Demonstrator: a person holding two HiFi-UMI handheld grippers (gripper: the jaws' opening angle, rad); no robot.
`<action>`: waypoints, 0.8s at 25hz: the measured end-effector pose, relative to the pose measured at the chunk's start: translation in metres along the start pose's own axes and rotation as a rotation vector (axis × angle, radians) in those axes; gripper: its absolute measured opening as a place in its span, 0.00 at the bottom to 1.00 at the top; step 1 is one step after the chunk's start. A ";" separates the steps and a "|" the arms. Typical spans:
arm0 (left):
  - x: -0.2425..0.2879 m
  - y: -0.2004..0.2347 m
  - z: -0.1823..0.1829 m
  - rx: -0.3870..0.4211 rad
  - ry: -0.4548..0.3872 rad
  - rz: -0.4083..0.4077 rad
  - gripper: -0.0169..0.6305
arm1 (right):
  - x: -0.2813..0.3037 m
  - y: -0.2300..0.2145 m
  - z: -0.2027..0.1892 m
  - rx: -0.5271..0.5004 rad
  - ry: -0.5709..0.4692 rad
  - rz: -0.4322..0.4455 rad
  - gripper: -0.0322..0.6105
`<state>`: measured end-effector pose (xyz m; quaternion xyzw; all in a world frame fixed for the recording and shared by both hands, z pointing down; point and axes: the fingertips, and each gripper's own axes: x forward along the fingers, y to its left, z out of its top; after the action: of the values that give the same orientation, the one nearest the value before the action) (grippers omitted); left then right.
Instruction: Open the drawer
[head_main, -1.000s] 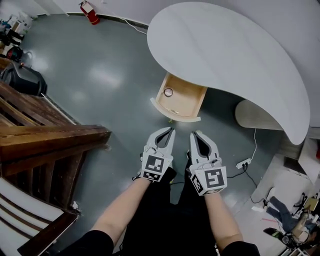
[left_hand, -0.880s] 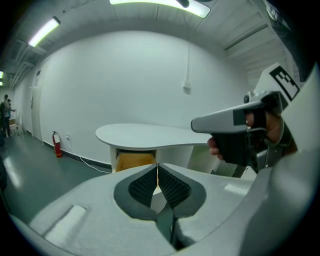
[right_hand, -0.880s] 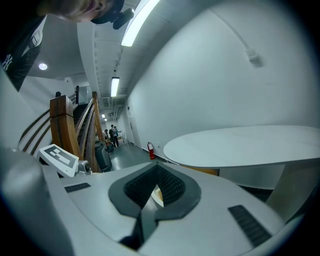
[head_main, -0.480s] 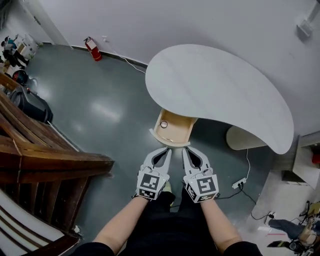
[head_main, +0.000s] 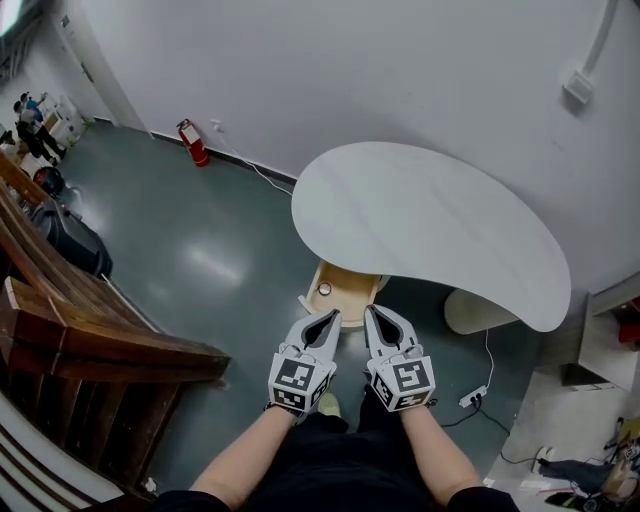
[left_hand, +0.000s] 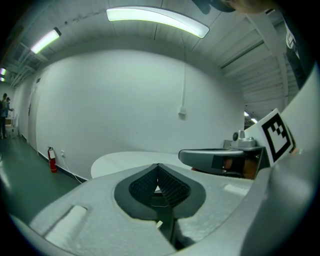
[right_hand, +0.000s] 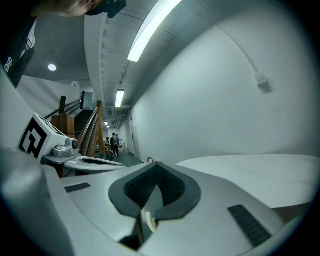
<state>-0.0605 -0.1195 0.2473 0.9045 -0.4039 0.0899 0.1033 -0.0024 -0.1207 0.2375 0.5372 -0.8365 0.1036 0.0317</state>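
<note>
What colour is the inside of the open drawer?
Pale tan wood; the drawer shows best in the head view.

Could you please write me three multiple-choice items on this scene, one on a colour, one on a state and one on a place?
1. What colour is the table?
A white; B red; C black.
2. How is the drawer?
A shut; B open; C taken out and upside down.
3. Where is the extinguisher?
A on the table; B in the drawer; C on the floor by the wall.

Answers:
1 A, its top shows plain white.
2 B, it juts out from under the table with its inside showing.
3 C, it stands at the wall's foot, apart from the table.
</note>
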 end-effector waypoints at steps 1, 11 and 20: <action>0.001 -0.002 0.005 0.000 -0.005 -0.003 0.04 | 0.000 -0.001 0.006 -0.002 -0.005 0.001 0.07; 0.009 -0.008 0.047 0.001 -0.055 -0.006 0.04 | 0.004 -0.007 0.051 -0.035 -0.046 0.024 0.07; 0.015 -0.004 0.066 0.010 -0.078 0.002 0.04 | 0.011 -0.013 0.068 -0.056 -0.058 0.028 0.07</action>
<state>-0.0420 -0.1446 0.1874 0.9073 -0.4083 0.0564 0.0829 0.0085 -0.1497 0.1744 0.5273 -0.8469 0.0652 0.0210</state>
